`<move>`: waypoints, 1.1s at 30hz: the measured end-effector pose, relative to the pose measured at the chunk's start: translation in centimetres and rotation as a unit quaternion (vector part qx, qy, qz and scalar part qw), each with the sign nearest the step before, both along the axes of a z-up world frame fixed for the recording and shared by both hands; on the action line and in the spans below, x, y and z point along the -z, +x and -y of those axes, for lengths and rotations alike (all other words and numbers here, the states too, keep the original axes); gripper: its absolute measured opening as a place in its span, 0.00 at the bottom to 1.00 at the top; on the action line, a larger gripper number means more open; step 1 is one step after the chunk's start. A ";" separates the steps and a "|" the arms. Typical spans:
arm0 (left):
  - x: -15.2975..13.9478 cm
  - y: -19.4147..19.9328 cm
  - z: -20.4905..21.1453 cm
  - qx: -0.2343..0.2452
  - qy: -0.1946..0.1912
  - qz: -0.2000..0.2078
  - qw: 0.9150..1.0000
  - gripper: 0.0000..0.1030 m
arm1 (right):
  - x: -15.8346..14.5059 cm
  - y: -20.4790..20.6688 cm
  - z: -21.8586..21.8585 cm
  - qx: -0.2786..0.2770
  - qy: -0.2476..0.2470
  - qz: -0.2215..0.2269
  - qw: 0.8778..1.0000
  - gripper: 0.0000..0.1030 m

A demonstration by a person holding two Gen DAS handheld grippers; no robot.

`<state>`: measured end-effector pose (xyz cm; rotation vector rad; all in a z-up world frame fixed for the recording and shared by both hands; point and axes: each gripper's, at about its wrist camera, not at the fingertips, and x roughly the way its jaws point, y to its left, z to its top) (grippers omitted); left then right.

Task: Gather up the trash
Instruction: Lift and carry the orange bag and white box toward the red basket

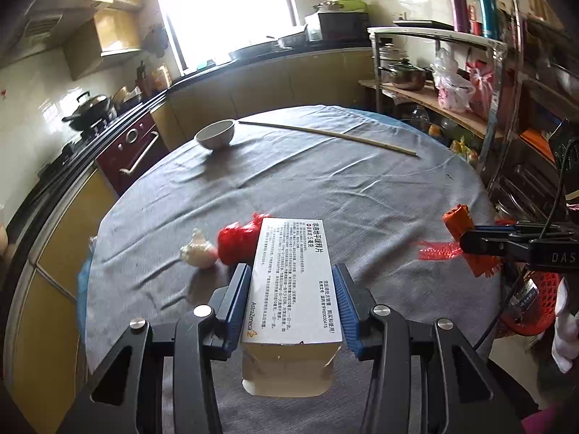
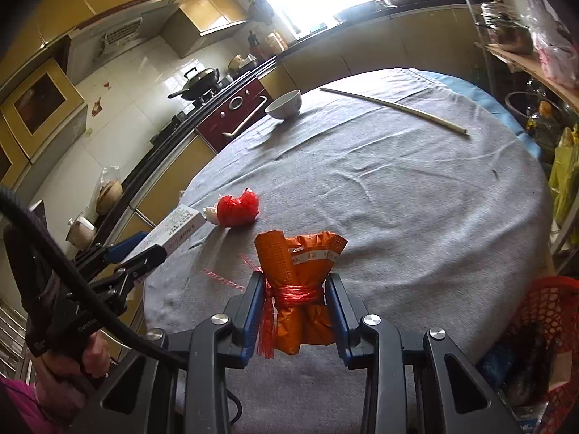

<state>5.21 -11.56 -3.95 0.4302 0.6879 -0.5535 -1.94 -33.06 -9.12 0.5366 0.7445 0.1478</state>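
Black grippers (image 1: 293, 289), blue-padded jaws, silver screws, black cable (image 2: 72, 282), pink sleeve (image 2: 18, 401).

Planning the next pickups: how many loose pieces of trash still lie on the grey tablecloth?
2: a crumpled red plastic bag and a whitish crumpled wad touching it, near the table's left edge. Others may be hidden.

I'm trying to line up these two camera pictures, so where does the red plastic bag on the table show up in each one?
Left wrist view: the red bag lies left of centre, partly behind the white box, with the garlic on its left.
Right wrist view: the red bag lies left of centre, beyond the orange packet.
Shared landmark: the white bowl at the table's far edge.
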 end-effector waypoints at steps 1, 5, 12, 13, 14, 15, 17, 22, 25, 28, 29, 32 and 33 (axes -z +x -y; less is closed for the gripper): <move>-0.1 -0.2 0.4 0.004 0.001 0.001 1.000 0.46 | 0.0 -0.3 0.3 0.003 0.001 0.000 1.000 0.36; -0.3 -0.7 1.9 0.020 0.008 0.006 1.000 0.46 | 0.3 -1.1 1.4 0.016 0.010 0.000 1.000 0.36; -0.6 -1.4 4.1 0.040 0.017 0.010 0.999 0.46 | 0.6 -2.3 3.2 0.033 0.019 0.002 0.999 0.36; -0.6 -1.5 4.5 0.042 0.018 0.010 0.999 0.46 | 0.6 -2.5 3.4 0.035 0.021 0.002 0.999 0.36; -0.6 -1.5 4.7 0.044 0.019 0.010 0.999 0.46 | 0.7 -2.6 3.6 0.037 0.021 0.002 0.999 0.36; -0.6 -1.6 5.0 0.047 0.020 0.009 0.999 0.46 | 0.7 -2.8 3.8 0.039 0.022 0.002 0.999 0.36; -0.5 -1.8 5.4 0.053 0.024 0.011 0.998 0.46 | 0.7 -3.0 4.1 0.042 0.024 0.002 0.999 0.36; -0.5 -2.3 6.7 0.067 0.030 0.012 0.997 0.46 | 0.9 -3.7 5.0 0.051 0.033 0.002 0.998 0.36; -0.7 -2.7 7.6 0.077 0.035 0.015 0.996 0.46 | 0.9 -4.0 5.5 0.057 0.035 0.004 0.998 0.36; -0.9 -3.0 8.5 0.086 0.037 0.019 0.995 0.46 | 0.8 -4.5 6.0 0.062 0.037 0.007 0.997 0.36; -1.0 -3.0 8.7 0.088 0.038 0.019 0.995 0.46 | 0.7 -4.7 6.2 0.065 0.037 0.008 0.997 0.36; -1.1 -3.3 9.5 0.097 0.039 0.021 0.994 0.46 | 0.7 -5.2 6.6 0.071 0.041 0.010 0.997 0.36; -1.1 -3.4 9.8 0.101 0.041 0.023 0.994 0.46 | 0.6 -5.4 6.7 0.074 0.041 0.010 0.996 0.36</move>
